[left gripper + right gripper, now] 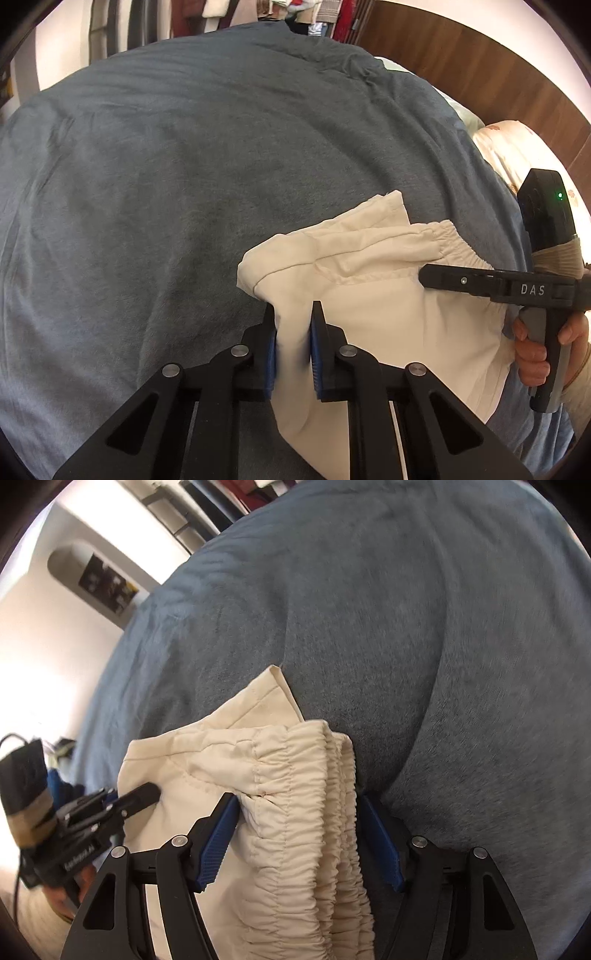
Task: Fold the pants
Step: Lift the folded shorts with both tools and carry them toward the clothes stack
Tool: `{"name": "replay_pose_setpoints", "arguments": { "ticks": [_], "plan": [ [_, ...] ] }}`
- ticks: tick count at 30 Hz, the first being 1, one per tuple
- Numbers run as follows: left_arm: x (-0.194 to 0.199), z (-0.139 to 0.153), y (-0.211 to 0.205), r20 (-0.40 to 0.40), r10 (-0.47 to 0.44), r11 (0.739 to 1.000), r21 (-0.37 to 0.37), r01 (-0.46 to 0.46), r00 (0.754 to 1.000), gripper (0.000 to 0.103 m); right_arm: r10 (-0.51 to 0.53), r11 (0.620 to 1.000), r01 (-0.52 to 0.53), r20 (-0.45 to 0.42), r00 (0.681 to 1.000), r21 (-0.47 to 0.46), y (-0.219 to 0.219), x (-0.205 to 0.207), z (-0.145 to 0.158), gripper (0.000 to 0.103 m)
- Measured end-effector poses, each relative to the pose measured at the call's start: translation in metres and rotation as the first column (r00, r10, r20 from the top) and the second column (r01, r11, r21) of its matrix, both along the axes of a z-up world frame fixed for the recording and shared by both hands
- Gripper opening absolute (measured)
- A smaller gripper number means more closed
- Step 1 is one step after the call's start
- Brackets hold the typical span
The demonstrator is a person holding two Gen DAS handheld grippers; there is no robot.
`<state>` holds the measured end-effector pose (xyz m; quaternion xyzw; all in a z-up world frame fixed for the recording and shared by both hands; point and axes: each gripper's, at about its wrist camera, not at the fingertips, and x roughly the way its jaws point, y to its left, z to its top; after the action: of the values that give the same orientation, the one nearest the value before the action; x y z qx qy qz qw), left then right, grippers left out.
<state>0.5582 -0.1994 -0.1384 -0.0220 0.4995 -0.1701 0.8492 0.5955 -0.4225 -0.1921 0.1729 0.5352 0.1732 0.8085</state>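
Cream pants (pixel 373 291) lie folded into a small bundle on a blue-grey blanket (pixel 184 166). My left gripper (pixel 292 314) is shut on the bundle's folded left edge. My right gripper (pixel 297 805) has its jaws set wide around the gathered elastic waistband (pixel 317 812), with cloth between the blue pads (pixel 218 845); they do not press it. In the left wrist view the right gripper (pixel 424 275) reaches in from the right over the waistband. In the right wrist view the pants (pixel 229 753) show a leg hem sticking out at the top, and the left gripper (pixel 147 794) touches their left edge.
The blanket (pixel 406 627) covers a bed and fills most of both views. A floral pillow (pixel 517 155) and a wooden headboard (pixel 480 62) are at the right in the left wrist view. Hanging clothes (pixel 314 14) are beyond the bed's far edge.
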Motion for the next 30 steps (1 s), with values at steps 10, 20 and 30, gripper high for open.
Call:
{"name": "replay_pose_setpoints", "arguments": {
  "ticks": [10, 20, 30],
  "plan": [
    [-0.001, -0.029, 0.021, -0.076, 0.068, 0.997, -0.031, -0.071, 0.995, 0.017, 0.057, 0.998, -0.057, -0.012, 0.998, -0.008, 0.031, -0.003, -0.001, 0.068],
    [-0.008, -0.008, 0.013, -0.024, 0.022, 1.000, -0.010, -0.022, 0.999, 0.015, -0.010, 1.000, 0.010, -0.018, 1.000, 0.016, 0.026, -0.007, 0.008, 0.035],
    [-0.042, 0.048, 0.012, 0.102, -0.035, 0.999, -0.012, 0.036, 0.994, 0.014, -0.125, 0.988, 0.134, 0.112, 0.986, -0.080, 0.037, -0.055, 0.063, 0.028]
  ]
}}
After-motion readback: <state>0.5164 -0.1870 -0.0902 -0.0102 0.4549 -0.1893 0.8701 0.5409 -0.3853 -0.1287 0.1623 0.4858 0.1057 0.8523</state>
